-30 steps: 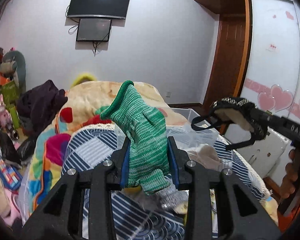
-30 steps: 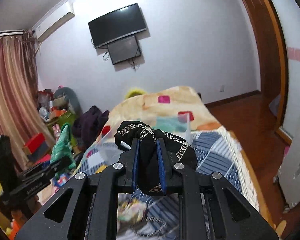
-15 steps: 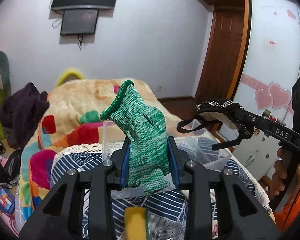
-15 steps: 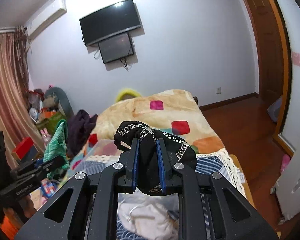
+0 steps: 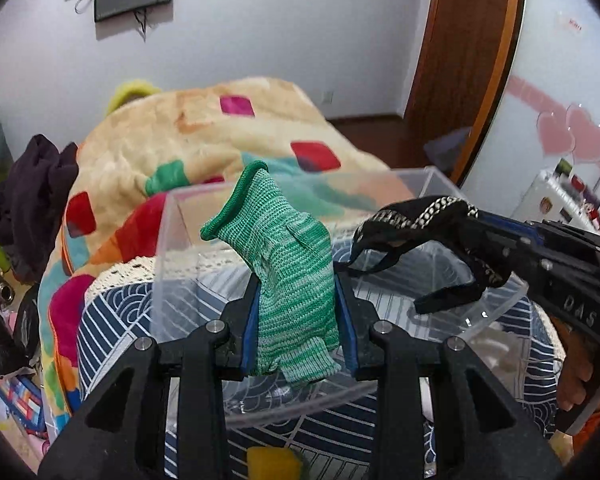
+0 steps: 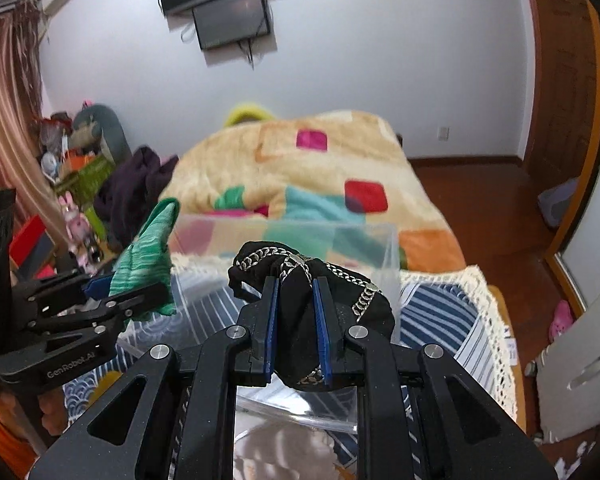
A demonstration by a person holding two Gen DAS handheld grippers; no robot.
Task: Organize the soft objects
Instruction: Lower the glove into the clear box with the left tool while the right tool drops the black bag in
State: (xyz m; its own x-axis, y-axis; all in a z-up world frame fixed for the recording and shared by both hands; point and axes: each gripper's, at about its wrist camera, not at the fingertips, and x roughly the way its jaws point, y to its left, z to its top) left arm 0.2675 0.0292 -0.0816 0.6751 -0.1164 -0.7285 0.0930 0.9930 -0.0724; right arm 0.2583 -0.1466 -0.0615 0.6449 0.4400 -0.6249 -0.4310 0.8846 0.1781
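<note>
**Both grippers now over the clear bin**

Left wrist view: the left gripper [image 5: 296, 316] has its jaws clamped on a green knit glove [image 5: 284, 276], cuff pointing up toward 11 o'clock. A second ago the view looked over the bed with the bin barely showing; now the clear plastic bin [image 5: 172, 256] fills the middle, directly beneath and beyond the glove. At 3 o'clock the right gripper [image 5: 496, 240] has come in closer, its black chain-trimmed pouch [image 5: 416, 220] hanging over the bin's right side. The patchwork blanket [image 5: 204, 128] lies beyond at 12 o'clock.

Right wrist view: the right gripper [image 6: 296, 316] pinches the black pouch [image 6: 332, 292] tight. The bin [image 6: 392, 248], half a second ago just a hint of clear edge, now sits squarely ahead and below. The left gripper [image 6: 136, 288] with the glove [image 6: 148, 256] shows at 9 o'clock, over the bin's left edge.

Both soft items appear carried into position above the container, so release looks like the next step.
</note>
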